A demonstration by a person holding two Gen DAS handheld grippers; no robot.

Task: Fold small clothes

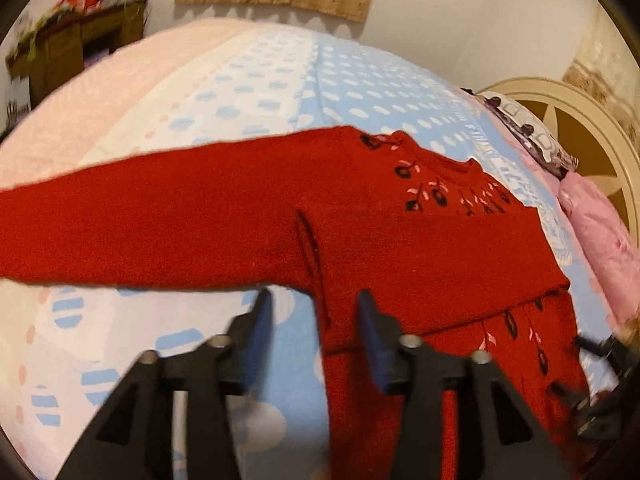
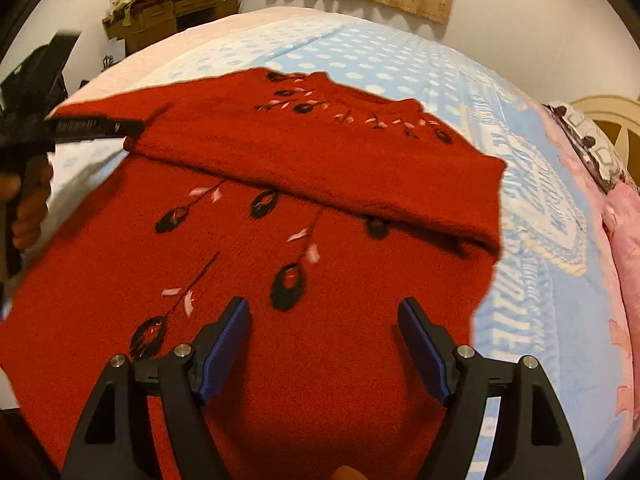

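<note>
my left gripper (image 1: 314, 312) spread, frame bottom | my right gripper (image 2: 324, 320) spread over red sweater (image 2: 280, 280) | bed (image 2: 400, 64)

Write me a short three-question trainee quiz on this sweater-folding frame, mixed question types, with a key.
1. True or false: the right tool is clamped on the red sweater.
2. Multiple choice: where does the sweater's long sleeve point in the left wrist view? A) toward the left edge of the picture B) toward the headboard C) it is tucked under the body.
3. Fill in: the sweater lies on a bedsheet patterned with light blue and white ____.

Key:
1. False; both the right tool and the left tool stand open, holding nothing.
2. A.
3. Dots.
</note>
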